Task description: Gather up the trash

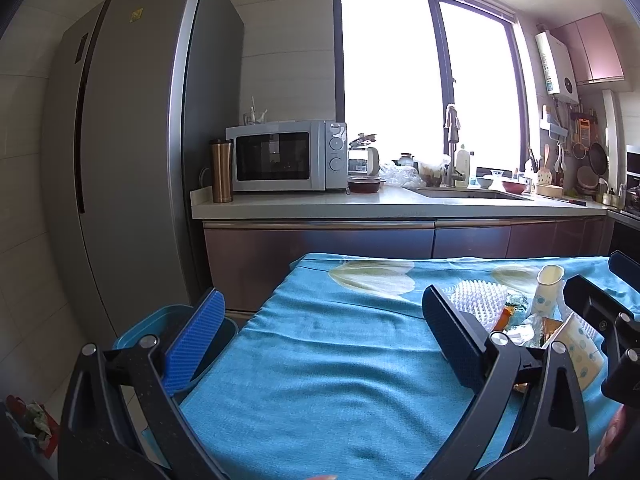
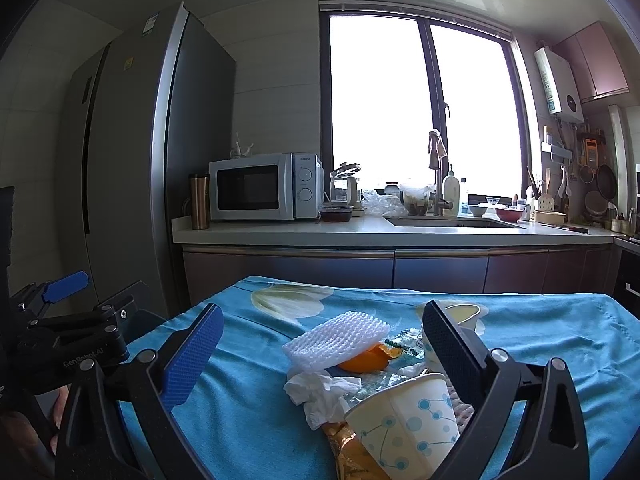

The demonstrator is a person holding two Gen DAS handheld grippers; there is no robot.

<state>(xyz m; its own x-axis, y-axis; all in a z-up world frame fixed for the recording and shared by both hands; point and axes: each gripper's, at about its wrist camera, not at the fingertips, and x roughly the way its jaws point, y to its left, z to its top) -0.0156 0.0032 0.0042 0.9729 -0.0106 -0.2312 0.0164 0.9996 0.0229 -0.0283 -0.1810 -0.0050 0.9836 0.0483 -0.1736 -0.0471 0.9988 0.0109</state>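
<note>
Left gripper (image 1: 320,336) hangs with its blue pads spread wide, nothing between them, over the bare left half of the blue tablecloth (image 1: 328,360). Just past its left finger, off the table's left edge, sits a blue bin (image 1: 160,316), low beside the grey fridge (image 1: 132,140).

Moving right, the right gripper (image 2: 322,344) is also spread wide and holds nothing, and the trash pile lies between its fingers. A white foam net (image 2: 340,338) sits on top at the back, an orange peel (image 2: 370,360) tucked under its right edge. In front of that lies a crumpled white tissue (image 2: 320,394), touching a paper cup with blue dots (image 2: 404,424) tipped on its side, mouth toward the left, close against the right finger. A golden wrapper (image 2: 352,452) pokes out beneath the cup. Behind the right finger stands a second cup (image 1: 546,290), upright.
</note>
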